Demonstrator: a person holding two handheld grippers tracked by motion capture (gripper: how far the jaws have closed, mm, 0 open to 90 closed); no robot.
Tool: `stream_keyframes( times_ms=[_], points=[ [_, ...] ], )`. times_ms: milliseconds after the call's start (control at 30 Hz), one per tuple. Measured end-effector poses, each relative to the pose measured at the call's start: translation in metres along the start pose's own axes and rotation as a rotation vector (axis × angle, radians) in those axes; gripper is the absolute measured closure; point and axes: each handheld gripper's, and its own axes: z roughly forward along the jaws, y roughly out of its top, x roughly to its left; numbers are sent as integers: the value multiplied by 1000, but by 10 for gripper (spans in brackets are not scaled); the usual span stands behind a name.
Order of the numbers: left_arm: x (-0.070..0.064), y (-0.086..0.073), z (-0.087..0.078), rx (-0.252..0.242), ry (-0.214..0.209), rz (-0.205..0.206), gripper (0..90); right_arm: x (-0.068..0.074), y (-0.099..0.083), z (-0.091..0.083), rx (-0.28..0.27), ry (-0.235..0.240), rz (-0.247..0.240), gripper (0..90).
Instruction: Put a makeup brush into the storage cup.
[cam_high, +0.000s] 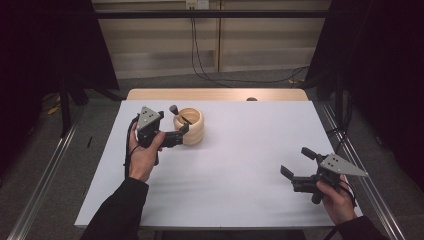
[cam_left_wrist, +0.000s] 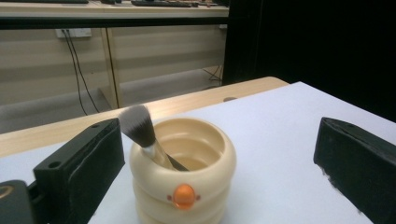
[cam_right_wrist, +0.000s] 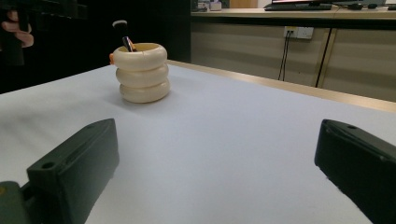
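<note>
Brush (cam_left_wrist: 138, 127) in cream ringed pot (cam_left_wrist: 183, 179), bristles up.

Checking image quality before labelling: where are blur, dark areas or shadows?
High view: sides black, soft shadow under the right gripper. Left gripper view: cream holder and brush sharp, fingers slightly soft. Right gripper view: near fingers blurred, holder clearer.

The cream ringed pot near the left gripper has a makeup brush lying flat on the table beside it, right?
Not quite. The brush stands inside the cream pot, leaning on its rim with bristles up, as the left gripper view shows. The pot is indeed near the left gripper.
</note>
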Motion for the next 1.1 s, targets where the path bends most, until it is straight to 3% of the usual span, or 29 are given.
stream_keyframes(
  times_ms=[267, 533, 633, 767, 933, 1033, 1100],
  points=[
    [-11, -9, -20, -11, -12, 16, 14, -1, 0, -2, 2, -1, -9, 0],
    [-17, -21, -37, -17, -12, -10, 9, -1, 0, -2, 0, -4, -3, 0],
    [-18, -27, -46, -9, -17, 28, 8, -2, -1, -3, 8, -15, -6, 0],
    [-20, -38, -59, -19, -4, 31, 5, -3, -1, -5, 2, -15, 3, 0],
    [-20, -52, -71, -11, 16, 16, 9, -3, -1, -7, 5, -20, 1, 0],
    [-21, -60, -76, -17, 19, -18, 9, -3, -2, -8, 6, -28, 7, 0],
    [-24, -62, -80, -10, 24, -4, 9, -4, -2, -9, 6, -28, 3, 0]
  ],
)
